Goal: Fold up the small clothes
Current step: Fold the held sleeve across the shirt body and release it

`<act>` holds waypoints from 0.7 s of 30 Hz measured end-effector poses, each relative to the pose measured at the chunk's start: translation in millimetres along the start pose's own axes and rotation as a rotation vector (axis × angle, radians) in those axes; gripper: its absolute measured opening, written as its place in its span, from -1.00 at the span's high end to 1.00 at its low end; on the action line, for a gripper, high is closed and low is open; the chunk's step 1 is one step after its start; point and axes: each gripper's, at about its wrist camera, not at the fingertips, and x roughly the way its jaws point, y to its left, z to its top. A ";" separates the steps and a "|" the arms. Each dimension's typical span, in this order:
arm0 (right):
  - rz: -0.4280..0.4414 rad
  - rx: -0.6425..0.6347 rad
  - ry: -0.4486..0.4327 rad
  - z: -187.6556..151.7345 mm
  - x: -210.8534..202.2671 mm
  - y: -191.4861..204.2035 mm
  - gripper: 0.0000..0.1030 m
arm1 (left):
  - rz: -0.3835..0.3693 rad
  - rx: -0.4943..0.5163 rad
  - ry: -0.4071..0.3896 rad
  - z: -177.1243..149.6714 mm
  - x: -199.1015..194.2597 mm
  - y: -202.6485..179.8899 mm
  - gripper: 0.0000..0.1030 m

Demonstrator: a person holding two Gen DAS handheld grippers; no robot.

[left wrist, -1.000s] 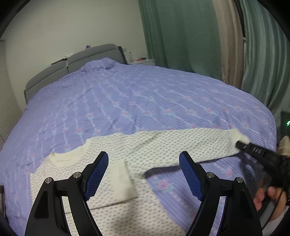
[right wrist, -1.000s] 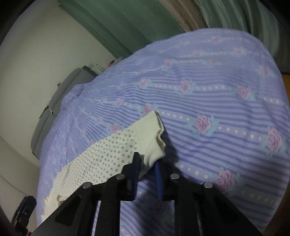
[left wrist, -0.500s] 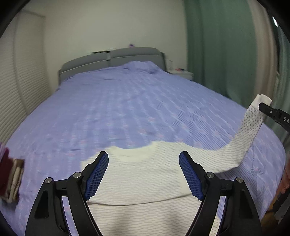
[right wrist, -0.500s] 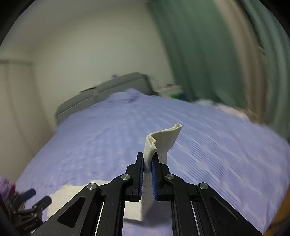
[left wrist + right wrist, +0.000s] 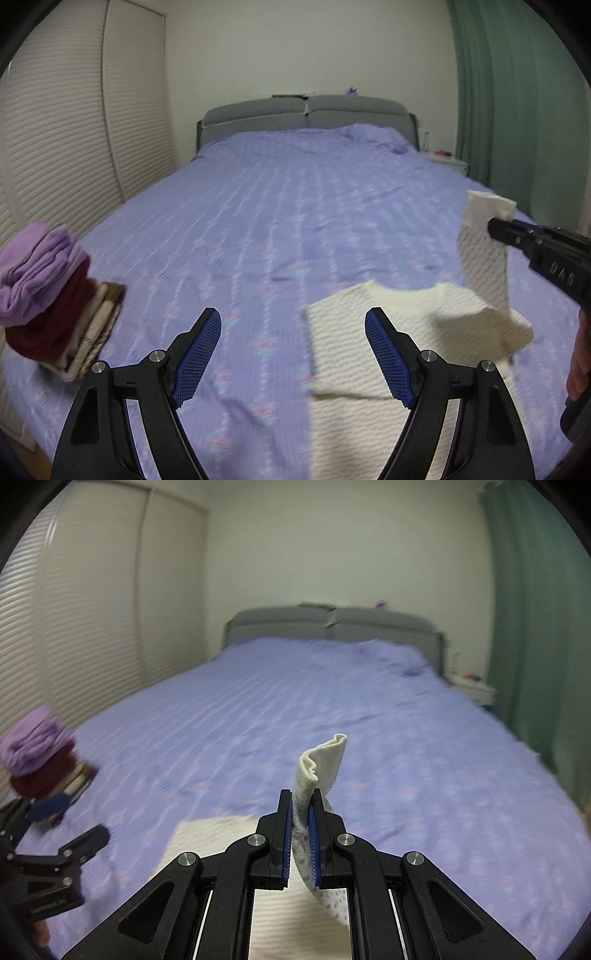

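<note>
— So where's the top (image 5: 373, 332) rn?

— Flat on the purple bedspread (image 5: 258, 206), near edge, w/ its neckline facing the headboard (image 5: 306, 110). We've got one sleeve (image 5: 482, 254) lifted off the bed. Its cuff (image 5: 325, 757) is pinched in the right gripper (image 5: 300, 830), jaws pressed together on the fabric, cuff sticking up past the tips and the dotted sleeve hanging down below them to the body of the top.

— And the left gripper (image 5: 293, 354)?

— Jaws spread wide, nothing between them. We're holding it above the bed, pointing down at an angle. Through the gap we see bedspread and the left edge of the top; can't tell how close the blue pads (image 5: 197, 354) are to the cloth, pics are blurry.

— Anything else on the bed?

— Yep, a pile of folded clothes (image 5: 51, 295) at the left side, well apart from the top. Lilac piece on top, dark red under it, then sth cream and brown at the bottom.

— Room?

— Slatted wardrobe doors (image 5: 66, 129) on the left, green curtain (image 5: 517, 92) on the right, small nightstand (image 5: 448, 160) by the headboard. A bit of our hand (image 5: 580, 354) shows at the right edge of the left cam, below the right gripper's black body.
</note>
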 end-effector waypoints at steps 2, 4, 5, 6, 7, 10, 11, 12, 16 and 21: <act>0.039 -0.026 0.037 -7.4 19.4 21.1 0.82 | 0.019 -0.005 0.018 -6.6 6.3 11.2 -0.56; 0.069 -0.041 0.076 -17.0 36.4 37.5 0.82 | 0.030 -0.010 0.032 -12.7 10.6 16.9 -0.56; 0.082 -0.040 0.094 -21.6 43.3 44.5 0.82 | 0.032 -0.012 0.039 -15.6 13.2 20.0 -0.56; 0.094 -0.042 0.112 -25.5 50.9 51.1 0.82 | 0.034 -0.013 0.051 -18.4 16.3 23.7 -0.56; 0.101 -0.048 0.134 -30.4 60.9 60.1 0.82 | 0.036 -0.014 0.057 -20.1 18.4 25.6 -0.56; 0.120 -0.066 0.178 -44.0 74.3 80.1 0.82 | 0.039 -0.018 0.072 -26.2 23.1 30.2 -0.56; 0.121 -0.072 0.189 -46.6 77.5 85.2 0.82 | 0.036 -0.020 0.076 -27.0 24.3 30.8 -0.56; 0.125 -0.077 0.199 -47.1 82.2 89.3 0.81 | 0.033 -0.020 0.084 -28.8 26.1 31.8 -0.56; 0.160 -0.044 0.242 -54.5 86.4 87.9 0.19 | 0.020 -0.030 0.088 -31.7 30.2 36.0 -0.56; 0.110 0.035 0.150 -59.3 39.6 59.3 -0.11 | -0.078 -0.026 0.070 -33.4 27.7 32.8 -0.56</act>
